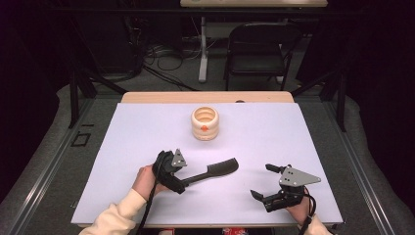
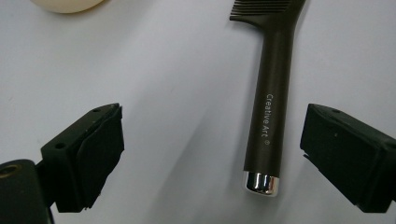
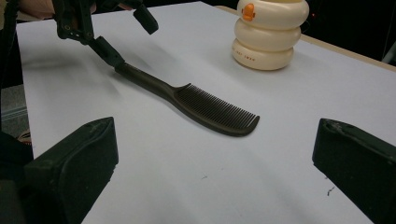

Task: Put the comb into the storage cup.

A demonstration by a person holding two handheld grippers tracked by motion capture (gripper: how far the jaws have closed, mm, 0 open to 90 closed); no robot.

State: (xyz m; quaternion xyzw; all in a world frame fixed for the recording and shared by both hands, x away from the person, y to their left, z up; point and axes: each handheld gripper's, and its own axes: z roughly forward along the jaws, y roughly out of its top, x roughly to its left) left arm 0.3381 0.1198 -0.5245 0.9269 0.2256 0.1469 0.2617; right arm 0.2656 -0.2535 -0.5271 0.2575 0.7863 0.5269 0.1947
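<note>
A dark brown comb (image 1: pixel 215 171) lies flat on the white tabletop (image 1: pixel 293 137), teeth end toward the right. My left gripper (image 1: pixel 182 177) is open around the handle end. In the left gripper view the handle (image 2: pixel 271 116) with its silver cap lies between the wide-apart jaws, nearer the right one, and neither pad touches it. My right gripper (image 1: pixel 262 181) rests open near the front right, with nothing between its jaws. The right gripper view looks across at the comb (image 3: pixel 205 105) and at the left gripper (image 3: pixel 126 35) by its handle.
A cream ringed holder (image 1: pixel 204 123) with an orange mark stands upright behind the comb, toward the table's back middle. The table's wooden back edge (image 1: pixel 205 97) shows beyond the white sheet. A black folding chair (image 1: pixel 257 49) and cables sit on the floor farther back.
</note>
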